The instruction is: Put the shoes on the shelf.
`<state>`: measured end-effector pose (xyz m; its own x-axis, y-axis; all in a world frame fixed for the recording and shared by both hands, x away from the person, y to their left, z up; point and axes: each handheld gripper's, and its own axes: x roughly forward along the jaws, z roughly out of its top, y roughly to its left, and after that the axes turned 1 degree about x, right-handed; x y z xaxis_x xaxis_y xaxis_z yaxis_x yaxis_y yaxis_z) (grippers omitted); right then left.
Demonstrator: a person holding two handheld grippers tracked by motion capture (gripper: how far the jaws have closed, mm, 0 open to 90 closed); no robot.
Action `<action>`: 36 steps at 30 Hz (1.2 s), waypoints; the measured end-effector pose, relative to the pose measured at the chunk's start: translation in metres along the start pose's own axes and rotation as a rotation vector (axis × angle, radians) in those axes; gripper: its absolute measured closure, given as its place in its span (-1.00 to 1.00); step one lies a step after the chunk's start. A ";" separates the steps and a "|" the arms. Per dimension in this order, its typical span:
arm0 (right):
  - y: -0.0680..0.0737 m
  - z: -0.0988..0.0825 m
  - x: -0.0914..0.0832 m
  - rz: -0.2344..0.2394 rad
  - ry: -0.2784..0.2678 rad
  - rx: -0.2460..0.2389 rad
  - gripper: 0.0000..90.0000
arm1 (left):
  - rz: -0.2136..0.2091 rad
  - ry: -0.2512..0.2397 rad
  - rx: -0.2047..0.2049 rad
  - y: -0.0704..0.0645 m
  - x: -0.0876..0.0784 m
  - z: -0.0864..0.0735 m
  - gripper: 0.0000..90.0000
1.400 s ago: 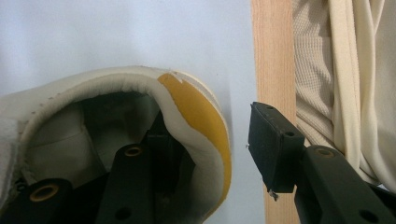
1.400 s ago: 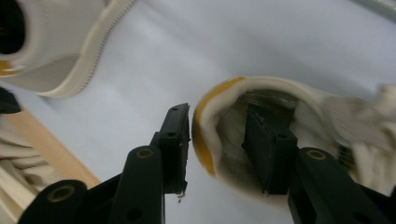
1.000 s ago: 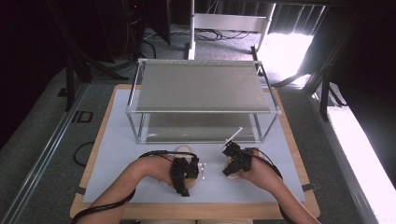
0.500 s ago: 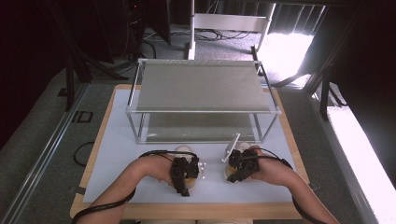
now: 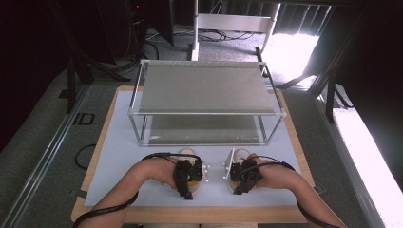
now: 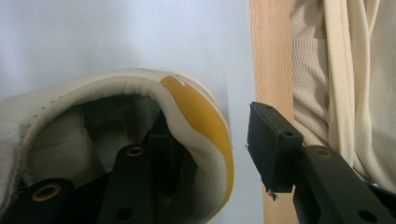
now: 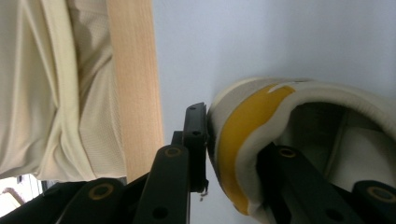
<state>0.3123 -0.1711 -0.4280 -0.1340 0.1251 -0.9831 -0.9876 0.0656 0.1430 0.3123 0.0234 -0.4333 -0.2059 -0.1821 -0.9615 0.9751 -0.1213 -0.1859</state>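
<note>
Two cream shoes on the tabletop (image 5: 119, 156) near its front edge, before the metal rack (image 5: 206, 88), long axes running front to back, heels toward the person. Left gripper (image 5: 186, 176) jaws apart astride the left shoe (image 6: 196, 112) heel; right gripper (image 5: 243, 175) jaws clamped on the right shoe (image 7: 247, 121) heel

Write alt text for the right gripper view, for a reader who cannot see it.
The right gripper grips the yellow-striped heel of a cream leather shoe, one black jaw inside, one outside. Beneath lies a pale blue mat on a wooden table.
</note>
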 end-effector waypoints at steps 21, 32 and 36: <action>0.014 0.007 -0.009 -0.120 0.012 0.113 0.37 | 0.070 -0.039 -0.184 0.004 -0.009 0.002 0.30; 0.006 0.010 -0.003 -0.066 0.053 0.051 0.66 | 0.035 -0.022 -0.109 0.002 -0.010 0.004 0.73; -0.001 0.009 -0.012 -0.070 0.034 0.040 0.66 | 0.066 -0.020 -0.079 0.006 -0.012 0.005 0.74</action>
<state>0.3152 -0.1634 -0.4155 -0.0677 0.0852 -0.9941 -0.9907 0.1122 0.0771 0.3197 0.0196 -0.4222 -0.1421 -0.2069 -0.9680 0.9898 -0.0316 -0.1386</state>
